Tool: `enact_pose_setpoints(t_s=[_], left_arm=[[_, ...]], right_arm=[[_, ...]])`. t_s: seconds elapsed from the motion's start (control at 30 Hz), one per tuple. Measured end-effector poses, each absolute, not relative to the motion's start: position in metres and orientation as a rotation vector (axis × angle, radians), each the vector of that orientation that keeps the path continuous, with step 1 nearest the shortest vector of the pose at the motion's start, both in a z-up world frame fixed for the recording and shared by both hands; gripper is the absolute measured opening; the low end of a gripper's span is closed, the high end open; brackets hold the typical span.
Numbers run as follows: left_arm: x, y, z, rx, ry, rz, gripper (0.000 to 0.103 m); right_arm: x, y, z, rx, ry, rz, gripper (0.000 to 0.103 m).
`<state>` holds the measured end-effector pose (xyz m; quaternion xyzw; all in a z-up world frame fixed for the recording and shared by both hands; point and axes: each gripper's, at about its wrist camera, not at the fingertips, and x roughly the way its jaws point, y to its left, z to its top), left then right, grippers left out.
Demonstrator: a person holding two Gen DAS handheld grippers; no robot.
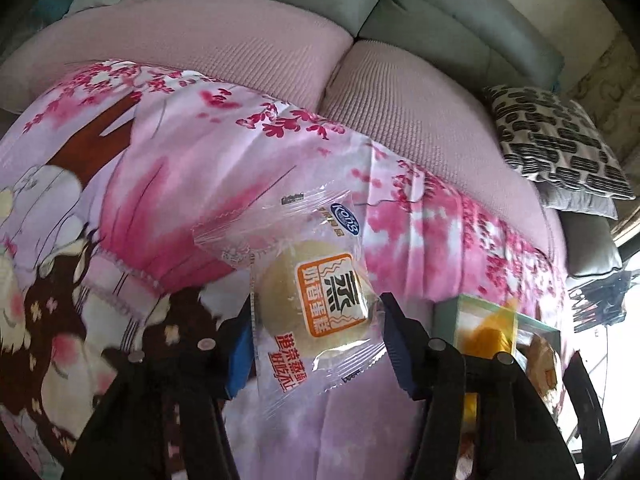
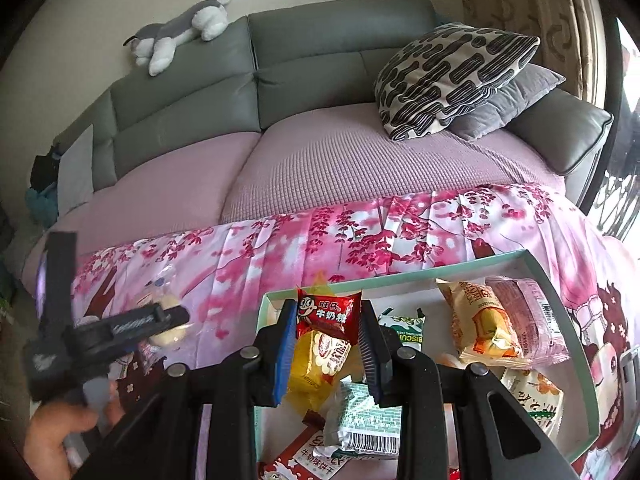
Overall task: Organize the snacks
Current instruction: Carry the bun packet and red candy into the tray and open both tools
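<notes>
One shallow white tray with a mint-green rim sits on a pink cherry-blossom printed cloth; all places below are given relative to this tray.

Inside the tray: about eight loose snack packets, exact count uncertain where they overlap.

Above its left end, the right gripper has its blue-padded jaws narrowly set, clamped on one red foil milk-candy packet.

Left of the tray, over the cloth, the left gripper holds one clear-wrapped pale round steamed cake between its jaws; whether both pads press on it I cannot tell. A hand grips its handle.

Behind the tray: one grey leather sofa with pink knitted seat covers, two cushions at its right end, one black-and-white patterned cushion atop one plain grey cushion. One grey-and-white plush dog lies on the sofa back.
</notes>
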<state>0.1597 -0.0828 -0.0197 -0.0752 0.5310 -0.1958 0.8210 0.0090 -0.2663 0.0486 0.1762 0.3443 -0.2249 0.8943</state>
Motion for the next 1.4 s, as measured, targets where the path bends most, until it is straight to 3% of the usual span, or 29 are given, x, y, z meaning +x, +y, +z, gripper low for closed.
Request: enact_pose_setpoints(t_s=[0.6,1.07,1.4], left_arm=[[0.062,-0.097,0.042,-0.083,0.985,-0.606,0.059],[0.023,-0.140,0.016,0.069,1.074,-0.739,0.059],[0.010,-0.159,-0.001,0.118,1.139,-0.791,0.059]], right_arm=[[-0.035,-0.285,0.084,0.440,0.639,-0.528,0.032],[-0.064,-0.307,0.085,0.522,0.690,-0.599,0.032],[-0.075,-0.323,0.049,0.587,0.800,-0.624,0.032]])
